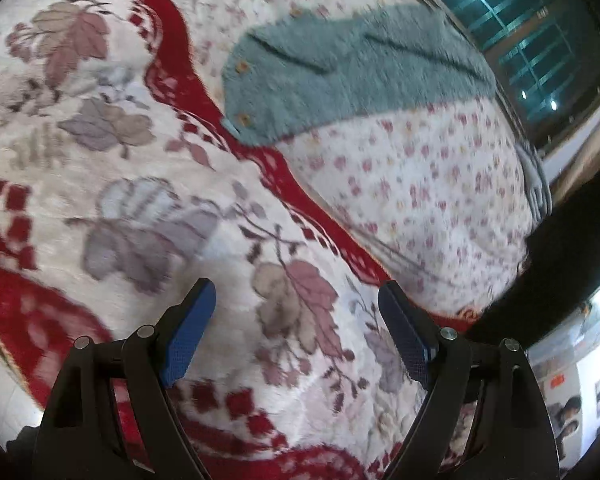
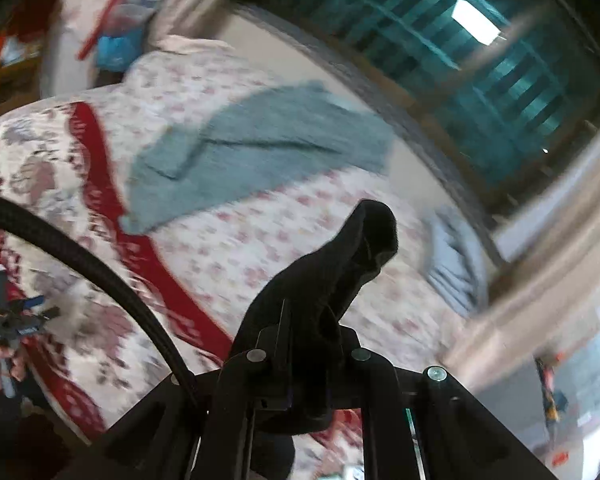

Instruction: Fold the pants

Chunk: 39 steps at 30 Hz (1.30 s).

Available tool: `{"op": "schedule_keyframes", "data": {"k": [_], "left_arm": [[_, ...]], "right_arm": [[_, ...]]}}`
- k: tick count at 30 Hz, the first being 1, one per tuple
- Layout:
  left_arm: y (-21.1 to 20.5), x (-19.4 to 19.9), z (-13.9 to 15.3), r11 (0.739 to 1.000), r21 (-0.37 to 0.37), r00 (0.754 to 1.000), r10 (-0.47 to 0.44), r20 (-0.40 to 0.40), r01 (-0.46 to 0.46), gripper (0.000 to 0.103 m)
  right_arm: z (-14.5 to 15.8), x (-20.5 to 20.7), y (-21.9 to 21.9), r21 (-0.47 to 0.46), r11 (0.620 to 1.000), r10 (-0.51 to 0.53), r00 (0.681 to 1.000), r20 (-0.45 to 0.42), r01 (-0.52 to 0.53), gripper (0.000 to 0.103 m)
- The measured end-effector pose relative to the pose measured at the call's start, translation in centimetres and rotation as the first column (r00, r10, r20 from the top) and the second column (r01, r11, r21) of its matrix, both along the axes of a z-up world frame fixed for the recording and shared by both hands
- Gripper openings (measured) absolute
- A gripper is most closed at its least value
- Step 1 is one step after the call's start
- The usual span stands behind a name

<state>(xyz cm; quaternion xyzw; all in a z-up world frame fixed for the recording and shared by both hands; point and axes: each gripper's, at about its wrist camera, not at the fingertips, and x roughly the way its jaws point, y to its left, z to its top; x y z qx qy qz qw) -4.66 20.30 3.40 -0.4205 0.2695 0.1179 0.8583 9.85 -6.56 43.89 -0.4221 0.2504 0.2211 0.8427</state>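
My right gripper (image 2: 310,334) is shut on black pants (image 2: 340,264); a bunch of the black cloth sticks up between the jaws, held above the bed. In the left wrist view a dark mass of the same pants (image 1: 572,248) shows at the right edge of the bed. My left gripper (image 1: 296,320) is open and empty, with blue pads (image 1: 188,336), hovering over the red and white floral blanket (image 1: 140,200). It also shows small at the left edge of the right wrist view (image 2: 20,324), held in a hand.
A teal fuzzy garment with buttons (image 1: 340,76) lies spread on the flowered sheet (image 1: 420,184), also in the right wrist view (image 2: 252,152). A folded grey striped cloth (image 2: 452,264) lies near the bed's far edge. A barred window (image 2: 480,80) is beyond.
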Motion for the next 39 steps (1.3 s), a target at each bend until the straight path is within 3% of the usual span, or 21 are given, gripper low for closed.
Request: {"op": "schedule_keyframes", "data": {"k": [5,10,14,16,17,18,20,22,26,28,30,31,33,35,37,39], "left_arm": [[3.7,-3.5,0.2,0.991,-0.028,0.992,0.129,0.01,-0.129,0.084],[6.6,-6.6,-0.1,0.963,-0.073,0.965,0.263,0.014,-0.261,0.084],[8.0,-8.8,0.1,0.93,-0.07,0.93,0.365,0.034,-0.362,0.084],[8.7,-10.2,0.2,0.908,-0.071,0.908,0.416,0.045,-0.412,0.084],[9.0,-10.8,0.3,0.898,-0.074,0.897,0.438,0.049,-0.435,0.084],[9.3,-11.6,0.4,0.885,-0.077,0.884,0.463,0.056,-0.459,0.084],[9.7,-12.8,0.6,0.865,-0.072,0.863,0.501,0.066,-0.496,0.084],[10.1,-13.8,0.8,0.848,-0.064,0.845,0.53,0.077,-0.526,0.084],[11.2,-14.2,0.1,0.856,-0.11,0.857,0.512,0.06,-0.504,0.084],[12.0,-13.3,-0.8,0.872,-0.176,0.884,0.467,0.025,-0.456,0.084],[12.7,-11.8,-1.8,0.898,-0.263,0.931,0.364,-0.011,-0.354,0.084],[13.2,-10.7,-2.6,0.897,-0.353,0.96,0.278,-0.014,-0.265,0.084],[13.9,-9.0,-4.0,0.859,-0.494,0.987,0.159,0.011,-0.133,0.084],[14.5,-7.9,-5.0,0.816,-0.574,0.996,0.087,0.005,-0.068,0.084],[15.1,-7.8,-6.1,0.779,-0.622,0.997,0.082,-0.012,-0.072,0.084],[15.7,-7.6,-7.0,0.763,-0.642,0.997,0.08,-0.022,-0.075,0.084]], "right_arm": [[-7.3,-1.6,11.9,-0.05,0.988,0.138,0.984,-0.113,-0.144,0.009],[-18.4,-2.4,22.5,-0.086,0.967,0.203,0.929,-0.311,-0.24,0.009],[-25.1,-3.5,27.6,-0.013,0.963,0.228,0.842,-0.489,-0.269,0.01],[-27.0,-4.4,29.4,0.123,0.954,0.292,0.75,-0.593,-0.274,0.024],[-27.6,-4.8,30.1,0.172,0.948,0.315,0.7,-0.641,-0.269,0.043],[-28.0,-5.4,30.7,0.218,0.941,0.338,0.67,-0.661,-0.26,0.049],[-28.2,-6.5,31.7,0.27,0.927,0.376,0.65,-0.66,-0.262,0.049],[-27.8,-6.8,31.7,0.257,0.924,0.381,0.659,-0.649,-0.282,0.049],[-26.0,-4.8,28.2,0.221,0.934,0.356,0.705,-0.613,-0.28,0.049],[-25.3,-2.8,24.2,0.234,0.945,0.325,0.728,-0.604,-0.228,0.049],[-25.4,-0.6,18.4,0.265,0.957,0.261,0.75,-0.608,-0.119,0.049],[-25.7,0.3,16.0,0.275,0.959,0.23,0.756,-0.613,-0.069,0.049],[-26.9,1.7,10.1,0.308,0.95,0.164,0.762,-0.626,0.049,0.049],[-28.6,2.1,3.8,0.342,0.928,0.099,0.785,-0.611,0.149,0.049],[-31.0,1.8,-2.6,0.409,0.88,0.057,0.801,-0.596,0.242,0.049],[-33.3,1.3,-7.1,0.462,0.83,0.026,0.806,-0.591,0.313,0.049]]}}
